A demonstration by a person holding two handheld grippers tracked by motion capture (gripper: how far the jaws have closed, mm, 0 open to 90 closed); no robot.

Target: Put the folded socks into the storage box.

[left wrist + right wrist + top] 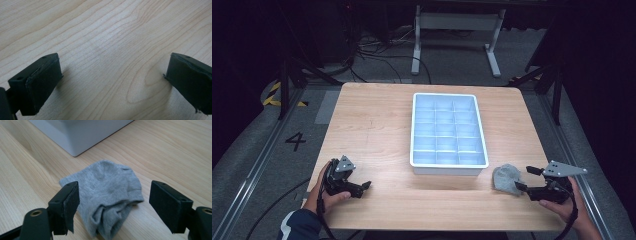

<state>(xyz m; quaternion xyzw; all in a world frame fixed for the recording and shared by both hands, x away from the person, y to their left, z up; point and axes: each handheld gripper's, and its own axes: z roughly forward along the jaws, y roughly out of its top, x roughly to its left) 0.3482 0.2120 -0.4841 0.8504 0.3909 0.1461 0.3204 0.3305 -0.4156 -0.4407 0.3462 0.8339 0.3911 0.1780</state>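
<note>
Right claw (113, 205) spread wide around a crumpled grey sock (107, 192) just beside the white divided tray (449, 131); left claw (110, 82) spread over bare tabletop (112, 37).

I am observing my left gripper (110, 82) hanging low over the wooden table (107, 37), its two black jaws standing wide apart, bare light-grained wood lying between them, shadows falling beside each pad.

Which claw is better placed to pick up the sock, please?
The right claw: its open jaws already flank the sock. The left claw rests across the table.
</note>
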